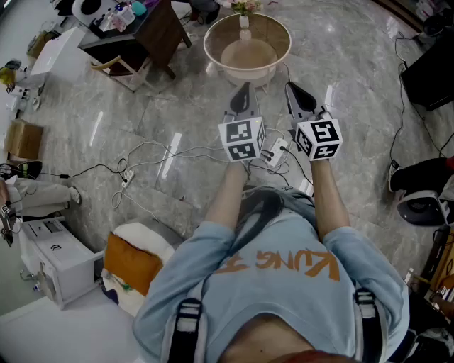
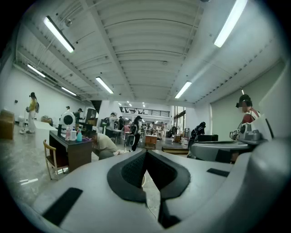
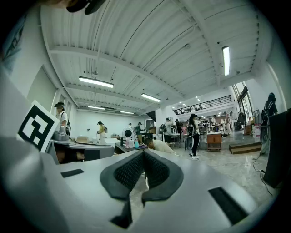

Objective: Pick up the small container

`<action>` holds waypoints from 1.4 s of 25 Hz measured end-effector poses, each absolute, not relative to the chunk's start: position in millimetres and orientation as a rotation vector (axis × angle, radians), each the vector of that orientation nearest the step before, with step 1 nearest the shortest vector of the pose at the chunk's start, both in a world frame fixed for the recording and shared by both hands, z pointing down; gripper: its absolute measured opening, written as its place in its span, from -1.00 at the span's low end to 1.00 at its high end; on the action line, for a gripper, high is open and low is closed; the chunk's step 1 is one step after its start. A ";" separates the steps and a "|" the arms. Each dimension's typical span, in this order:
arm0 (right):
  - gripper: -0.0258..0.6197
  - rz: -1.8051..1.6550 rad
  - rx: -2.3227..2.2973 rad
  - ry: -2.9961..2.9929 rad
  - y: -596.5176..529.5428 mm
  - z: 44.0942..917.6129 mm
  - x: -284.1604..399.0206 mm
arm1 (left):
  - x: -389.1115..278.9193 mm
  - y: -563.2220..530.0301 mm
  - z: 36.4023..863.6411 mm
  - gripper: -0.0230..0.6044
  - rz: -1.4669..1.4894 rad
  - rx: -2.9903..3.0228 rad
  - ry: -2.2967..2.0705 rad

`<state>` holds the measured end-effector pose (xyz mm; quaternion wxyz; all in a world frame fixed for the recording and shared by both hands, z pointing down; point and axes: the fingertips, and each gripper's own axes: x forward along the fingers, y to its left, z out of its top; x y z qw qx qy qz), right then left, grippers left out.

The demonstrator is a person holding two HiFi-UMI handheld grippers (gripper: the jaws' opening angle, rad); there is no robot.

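Pale blue shirt [image 1: 284, 283] filled the bottom of the head view, and both forearms reached straight ahead from it, side by side.

The left hand-held gripper [image 1: 244, 91] had its jaws pressed together with nothing between them; its own view [image 2: 146, 154] showed the dark pads meeting at the tips. The right hand-held gripper [image 1: 296, 93] was likewise closed tight and empty [image 3: 144, 153]. The two were held near each other but apart, noses forward and raised a little, so both gripper views looked across the hall and up at the ceiling rather than down at any object.

Below them lay bare marble floor [image 1: 355, 78] with white cables [image 1: 163, 152] trailing across it. Just beyond the tips stood a round glass-topped bench [image 1: 213, 51] carrying a vase [image 1: 244, 21] of flowers near its far edge. Well to the left was a dark bench [image 1: 159, 32] with several bottles [image 1: 120, 14] on top.

No small container could be told for certain. It may have been among those bottles or on the round bench, but the views were too coarse to say.

By my reading the task had not begun: nothing was gripped, neither tool was over a bench, and the approach, opening, grasp and lift all remained.
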<state>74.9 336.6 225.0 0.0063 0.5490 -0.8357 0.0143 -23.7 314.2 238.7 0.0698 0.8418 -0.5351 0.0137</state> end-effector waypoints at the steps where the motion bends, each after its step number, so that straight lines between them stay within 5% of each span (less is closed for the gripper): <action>1: -0.88 0.046 1.719 -2.617 335.9 224.7 77.2 | -20.7 313.3 238.5 -0.85 0.040 2.536 -1.608; 17: -0.88 -0.002 1.703 -2.629 332.8 220.0 95.7 | 1.3 312.5 233.9 -0.85 0.047 2.545 -1.612; 21: -0.88 -0.242 1.603 -2.554 340.9 211.0 89.4 | 3.1 315.9 238.8 -0.85 0.058 2.525 -1.631; 35: -0.88 -0.277 1.500 -2.659 327.9 207.7 62.6 | -39.8 303.6 237.3 -0.85 0.028 2.416 -1.796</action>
